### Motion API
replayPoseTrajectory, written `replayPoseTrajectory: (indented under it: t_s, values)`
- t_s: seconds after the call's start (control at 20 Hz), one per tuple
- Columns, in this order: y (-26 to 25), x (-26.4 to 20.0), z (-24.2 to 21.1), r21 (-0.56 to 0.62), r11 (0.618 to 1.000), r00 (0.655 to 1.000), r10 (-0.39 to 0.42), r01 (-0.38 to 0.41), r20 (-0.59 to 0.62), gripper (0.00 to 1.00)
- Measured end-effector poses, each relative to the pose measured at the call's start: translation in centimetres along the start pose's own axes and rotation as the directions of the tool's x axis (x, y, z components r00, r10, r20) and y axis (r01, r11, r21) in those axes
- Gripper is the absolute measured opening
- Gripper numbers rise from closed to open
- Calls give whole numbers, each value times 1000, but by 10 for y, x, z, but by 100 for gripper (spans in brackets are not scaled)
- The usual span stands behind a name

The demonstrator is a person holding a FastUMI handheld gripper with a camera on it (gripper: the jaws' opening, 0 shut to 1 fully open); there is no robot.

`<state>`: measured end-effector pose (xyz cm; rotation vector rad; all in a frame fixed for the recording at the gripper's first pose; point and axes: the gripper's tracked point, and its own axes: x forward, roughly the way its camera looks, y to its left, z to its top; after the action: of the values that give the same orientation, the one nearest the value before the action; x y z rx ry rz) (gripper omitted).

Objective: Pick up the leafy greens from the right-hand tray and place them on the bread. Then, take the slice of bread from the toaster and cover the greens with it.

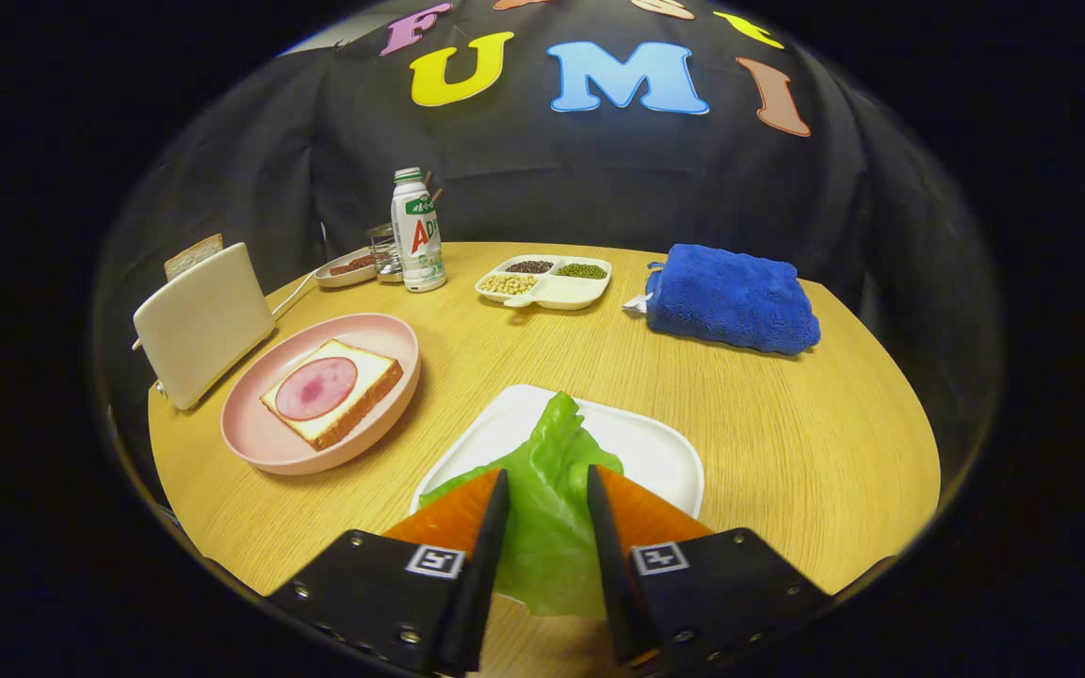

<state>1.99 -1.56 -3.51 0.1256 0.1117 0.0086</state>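
Note:
A green lettuce leaf (pixel 550 490) lies across the white tray (pixel 655 452) at the table's near side. My gripper (pixel 547 490) is down over it, and both fingers press on the leaf from either side, bunching it between them. The leaf's far tip still rests on the tray. To the left, a pink plate (pixel 260 438) holds a slice of bread (pixel 335 391) topped with a round pink slice of ham. Beyond the plate stands a cream toaster (pixel 203 320) with a slice of bread (pixel 192 254) sticking out of its slot.
At the back of the round wooden table (pixel 787 443) stand a white drink bottle (pixel 417 231), a small dish and jar beside it, and a divided tray of beans (pixel 544 280). A folded blue towel (pixel 731 298) lies at the back right.

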Motion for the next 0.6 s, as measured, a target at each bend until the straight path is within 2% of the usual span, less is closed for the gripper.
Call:
replayPoseTrajectory:
  t_s: [0.05, 0.2, 0.3, 0.6]
  values:
    - [-1, -1, -1, 7, 1000, 1000, 1, -1, -5, 24]
    - [-3, -1, -1, 43, 999, 1000, -26, 27, -15, 24]
    - [0, -5, 2, 75, 997, 1000, -30, 30, 3, 1]
    - [1, -23, 36, 72, 997, 994, -47, 40, 101, 1]
